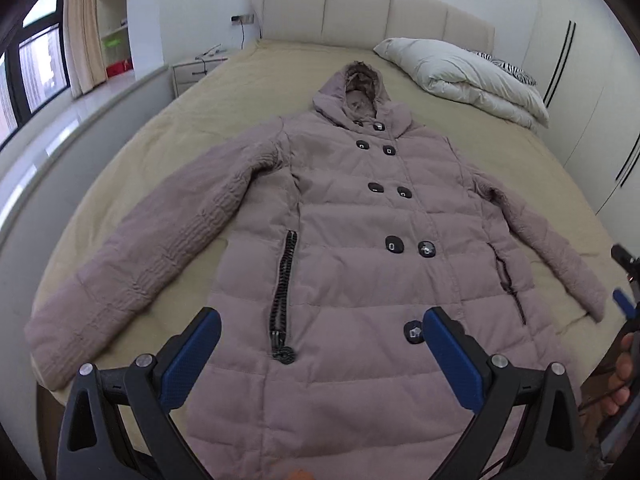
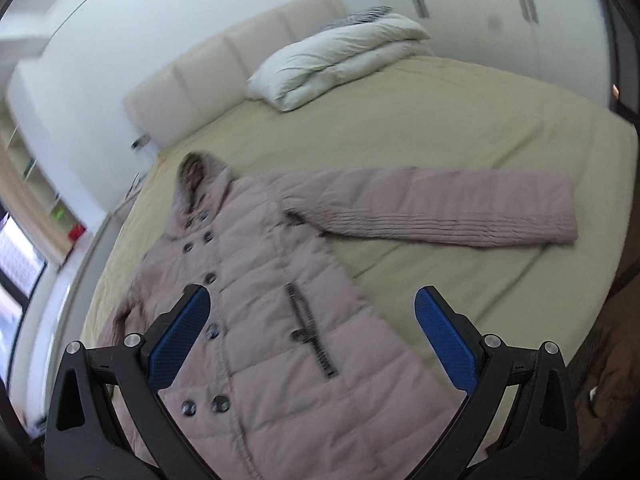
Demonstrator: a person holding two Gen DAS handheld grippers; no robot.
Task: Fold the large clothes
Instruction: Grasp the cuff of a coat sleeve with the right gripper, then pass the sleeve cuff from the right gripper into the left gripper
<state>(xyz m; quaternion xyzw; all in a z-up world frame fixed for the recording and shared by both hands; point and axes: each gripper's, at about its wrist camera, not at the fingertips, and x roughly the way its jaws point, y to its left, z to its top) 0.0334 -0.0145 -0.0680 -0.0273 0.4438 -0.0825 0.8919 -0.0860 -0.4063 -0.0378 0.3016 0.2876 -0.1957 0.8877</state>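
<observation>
A long mauve quilted coat (image 1: 348,216) (image 2: 256,288) with a hood and black buttons lies face up and spread flat on the bed, both sleeves stretched outward. My left gripper (image 1: 320,324) hovers open above the coat's lower front, holding nothing. My right gripper (image 2: 312,300) is open too, above the coat's right pocket side, with the right sleeve (image 2: 440,212) lying ahead of it. In the left wrist view, part of the right gripper and a hand (image 1: 624,368) show at the right edge.
The bed (image 1: 248,80) has a beige cover and a padded headboard (image 1: 372,12). A folded white duvet (image 1: 468,76) (image 2: 340,56) lies by the headboard on the right. A nightstand (image 1: 196,72), shelves and a window stand to the left; wardrobe doors (image 1: 580,80) to the right.
</observation>
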